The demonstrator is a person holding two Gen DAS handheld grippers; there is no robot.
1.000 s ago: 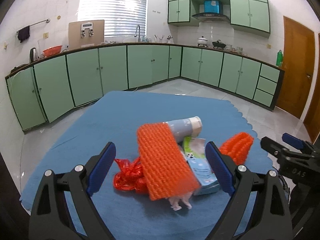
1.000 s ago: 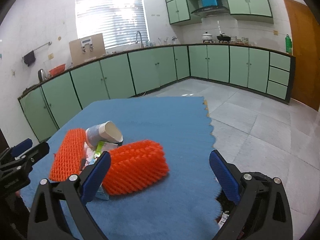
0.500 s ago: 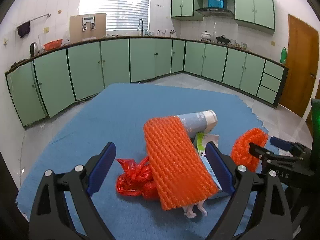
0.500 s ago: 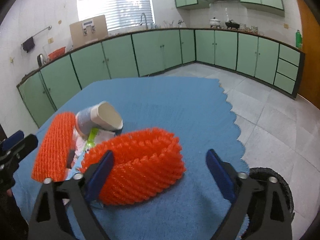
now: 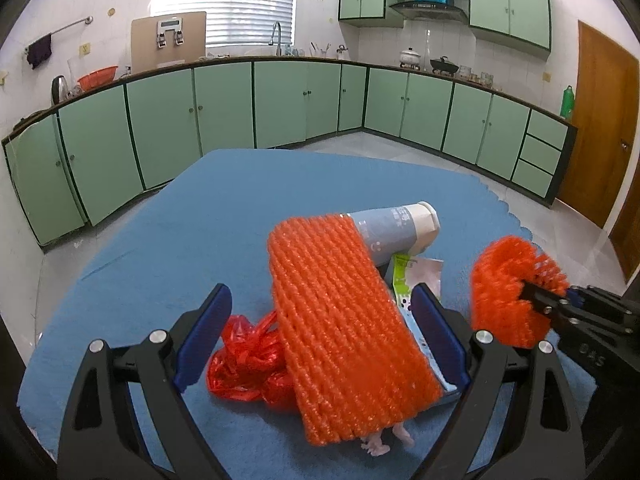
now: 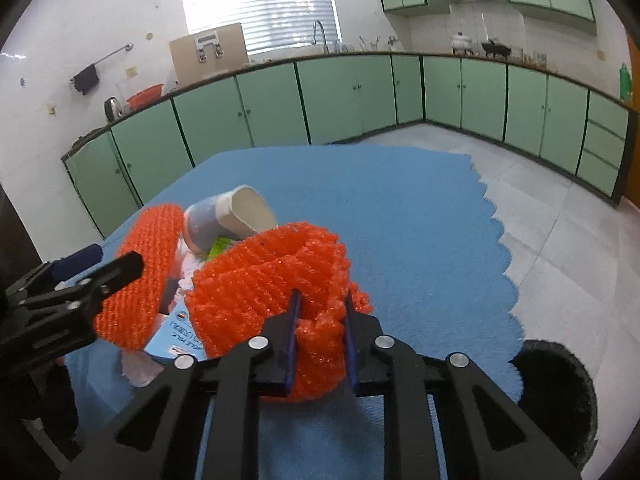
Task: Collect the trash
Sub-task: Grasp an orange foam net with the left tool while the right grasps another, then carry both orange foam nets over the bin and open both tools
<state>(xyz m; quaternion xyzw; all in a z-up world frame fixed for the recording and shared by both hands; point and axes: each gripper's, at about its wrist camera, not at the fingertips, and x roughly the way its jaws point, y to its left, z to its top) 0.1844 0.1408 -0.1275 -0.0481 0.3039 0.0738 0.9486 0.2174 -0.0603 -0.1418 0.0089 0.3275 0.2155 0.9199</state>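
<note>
while left tool [image 5: 320, 340] gapes, right tool [image 6: 320, 316] closes, pinching foam net [image 6: 276, 280].

light: bright daylight, window [image 5: 224, 0] blown out | edges: fisheye-bent, dark corners | focus: sharp

Table's got a blue cloth [image 5: 168, 240] with a scalloped edge. Sitting on it: a crumpled red plastic bag [image 5: 244, 364], a milk carton [image 6: 176, 334], white tissue [image 5: 384, 442], all bunched together near one end.

both wrist views look down, close, sharing the trash pile [image 5: 352, 320] on blue cloth [image 6: 400, 208].
</note>
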